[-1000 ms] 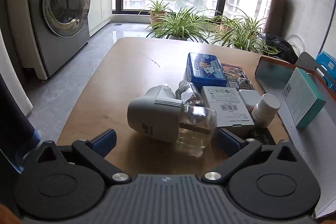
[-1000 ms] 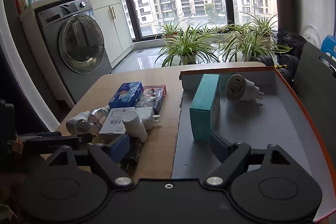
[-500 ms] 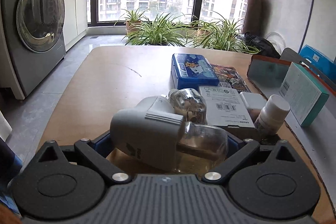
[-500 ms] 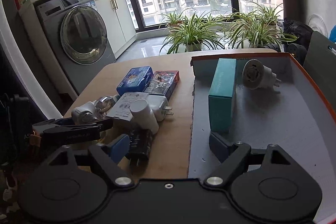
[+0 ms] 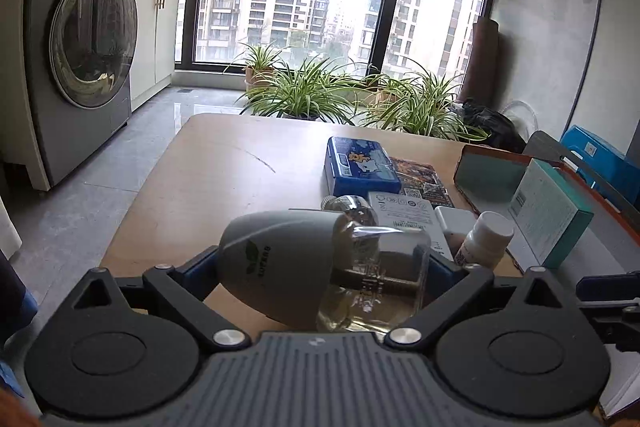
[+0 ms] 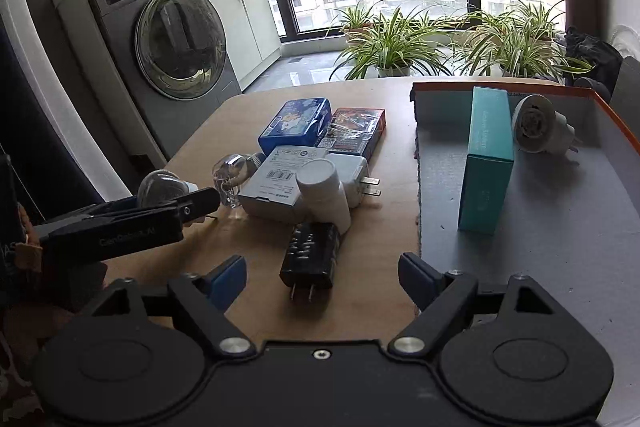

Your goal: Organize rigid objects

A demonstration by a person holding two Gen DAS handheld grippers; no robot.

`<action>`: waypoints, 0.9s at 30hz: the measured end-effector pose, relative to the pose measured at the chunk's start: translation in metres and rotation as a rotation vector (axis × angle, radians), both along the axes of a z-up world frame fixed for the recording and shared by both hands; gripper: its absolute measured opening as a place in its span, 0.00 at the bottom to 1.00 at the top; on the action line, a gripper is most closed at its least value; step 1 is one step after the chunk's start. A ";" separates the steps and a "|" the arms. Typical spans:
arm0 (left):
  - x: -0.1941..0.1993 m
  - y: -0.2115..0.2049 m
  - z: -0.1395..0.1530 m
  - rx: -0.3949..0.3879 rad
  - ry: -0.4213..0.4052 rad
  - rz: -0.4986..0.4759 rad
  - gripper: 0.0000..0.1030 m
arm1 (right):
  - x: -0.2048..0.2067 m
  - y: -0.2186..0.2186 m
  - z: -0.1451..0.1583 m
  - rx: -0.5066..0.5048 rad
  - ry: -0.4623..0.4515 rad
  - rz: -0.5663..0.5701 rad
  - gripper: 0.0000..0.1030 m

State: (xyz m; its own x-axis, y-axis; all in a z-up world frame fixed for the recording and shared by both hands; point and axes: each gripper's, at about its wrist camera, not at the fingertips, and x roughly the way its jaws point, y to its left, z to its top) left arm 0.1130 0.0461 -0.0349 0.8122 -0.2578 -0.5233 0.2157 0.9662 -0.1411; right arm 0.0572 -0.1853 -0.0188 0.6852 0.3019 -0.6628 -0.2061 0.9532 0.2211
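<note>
Beside the washing machine (image 5: 80,67), on the wooden table (image 5: 224,179), my left gripper (image 5: 326,269) clamps the grey-capped mosquito-repellent bottle (image 5: 320,267) while my right gripper (image 6: 322,277) hangs open above the black charger (image 6: 310,253); smooth glass could slip and spill.

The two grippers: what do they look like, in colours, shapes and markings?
Both are black, each with two round discs and angled link bars joined by silver bolts. The left gripper has a ribbed grey plate behind its blue-padded fingers. The right gripper has a smooth black body and blue pads on its fingers. Pale lettering runs along the left gripper's side, seen from the right wrist view.
</note>
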 end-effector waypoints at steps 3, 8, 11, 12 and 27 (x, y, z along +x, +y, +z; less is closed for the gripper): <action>-0.005 0.001 0.006 -0.009 -0.013 0.020 0.98 | 0.007 0.006 -0.005 -0.009 0.010 0.009 0.95; -0.014 0.010 0.013 -0.045 -0.022 0.073 0.98 | 0.027 0.016 -0.015 -0.014 0.063 0.012 0.93; -0.018 0.011 0.017 -0.048 -0.033 0.085 0.98 | 0.037 0.026 -0.023 -0.056 0.084 0.026 0.81; -0.020 0.010 0.018 -0.040 -0.038 0.088 0.98 | 0.039 0.028 -0.025 -0.063 0.092 0.028 0.76; -0.048 -0.018 0.041 -0.026 -0.090 0.048 0.98 | 0.000 0.009 0.014 -0.089 -0.027 0.019 0.43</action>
State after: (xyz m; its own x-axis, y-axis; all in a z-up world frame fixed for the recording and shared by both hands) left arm 0.0653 0.0282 0.0060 0.8673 -0.2304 -0.4412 0.1826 0.9719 -0.1485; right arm 0.0573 -0.1765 -0.0053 0.6981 0.2555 -0.6688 -0.2287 0.9648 0.1299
